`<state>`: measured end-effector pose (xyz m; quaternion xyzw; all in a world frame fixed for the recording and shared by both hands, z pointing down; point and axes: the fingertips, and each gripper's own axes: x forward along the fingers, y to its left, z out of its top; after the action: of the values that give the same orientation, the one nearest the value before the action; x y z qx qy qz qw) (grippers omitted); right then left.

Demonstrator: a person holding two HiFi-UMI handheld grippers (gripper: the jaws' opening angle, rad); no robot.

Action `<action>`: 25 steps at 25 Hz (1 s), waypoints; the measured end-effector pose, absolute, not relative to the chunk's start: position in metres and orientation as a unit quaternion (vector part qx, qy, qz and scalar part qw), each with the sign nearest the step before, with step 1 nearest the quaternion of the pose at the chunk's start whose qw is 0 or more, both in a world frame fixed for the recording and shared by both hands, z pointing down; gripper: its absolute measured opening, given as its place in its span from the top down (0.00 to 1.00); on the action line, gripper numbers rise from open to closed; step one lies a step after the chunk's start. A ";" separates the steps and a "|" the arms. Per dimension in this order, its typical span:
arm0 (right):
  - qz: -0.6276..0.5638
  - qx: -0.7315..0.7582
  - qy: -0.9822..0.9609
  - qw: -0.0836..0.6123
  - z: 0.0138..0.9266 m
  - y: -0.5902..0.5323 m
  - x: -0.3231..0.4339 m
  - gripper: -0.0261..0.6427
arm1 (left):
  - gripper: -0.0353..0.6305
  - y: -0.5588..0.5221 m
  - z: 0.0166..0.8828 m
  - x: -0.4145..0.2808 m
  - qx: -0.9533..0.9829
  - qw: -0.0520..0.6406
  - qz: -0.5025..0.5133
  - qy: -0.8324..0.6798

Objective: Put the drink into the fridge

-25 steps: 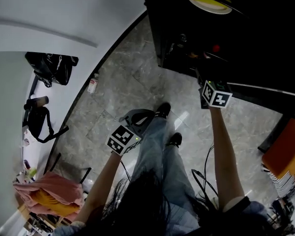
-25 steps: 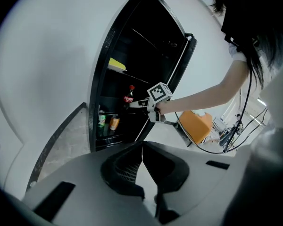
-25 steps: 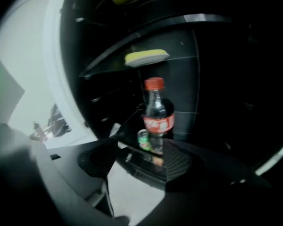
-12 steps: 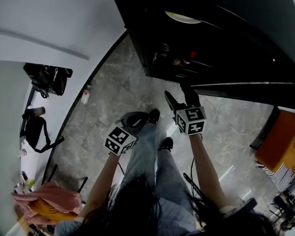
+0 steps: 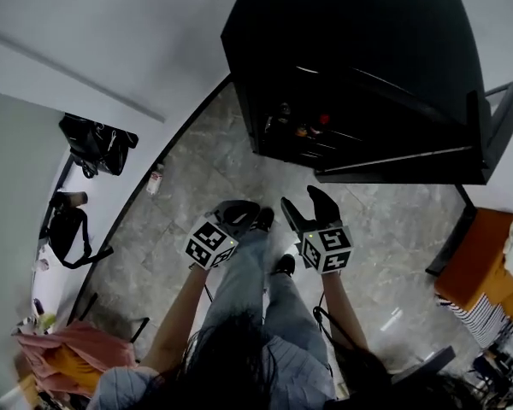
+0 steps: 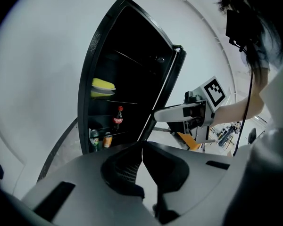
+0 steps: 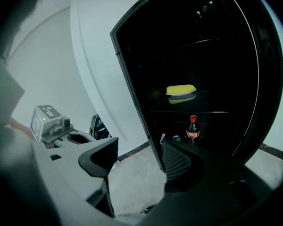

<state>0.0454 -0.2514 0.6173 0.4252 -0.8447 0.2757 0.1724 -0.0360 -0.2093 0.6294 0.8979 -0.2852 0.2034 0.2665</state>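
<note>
Right claw (image 7: 137,160) spread wide, empty; left claw (image 6: 142,154) pinched together on nothing. We hold both low, clear of fridge (image 5: 359,49), since cola bottle (image 7: 193,127) already stands inside; door (image 5: 496,122) open.

Glossy fridge (image 5: 359,58) — polished stone floor (image 5: 214,161).

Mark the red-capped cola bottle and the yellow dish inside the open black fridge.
red-capped cola bottle (image 7: 193,133), right gripper view, on its red label.
yellow dish (image 7: 181,89), right gripper view, on its top surface.
</note>
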 end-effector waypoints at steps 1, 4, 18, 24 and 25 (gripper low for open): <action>0.281 0.426 -0.844 0.167 0.611 -0.248 0.046 0.51 | 0.93 -0.208 0.623 -0.035 0.899 0.266 0.200 -0.285; 0.291 0.425 -0.842 0.158 0.592 -0.238 0.046 0.51 | 0.93 -0.200 0.604 -0.033 0.901 0.265 0.193 -0.285; 0.289 0.414 -0.849 0.154 0.522 -0.176 0.060 0.51 | 0.93 -0.164 0.527 -0.023 0.900 0.256 0.162 -0.312; 0.293 0.415 -0.852 0.129 0.495 -0.151 0.076 0.51 | 0.93 -0.152 0.496 -0.005 0.905 0.242 0.140 -0.322; 0.293 0.412 -0.853 0.126 0.491 -0.145 0.079 0.51 | 0.93 -0.147 0.493 -0.001 0.907 0.238 0.140 -0.319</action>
<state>0.0785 -0.1451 0.4906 0.4121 -0.8535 0.2931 0.1261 -0.0006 -0.1473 0.4926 0.9066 -0.3190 0.1399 0.2384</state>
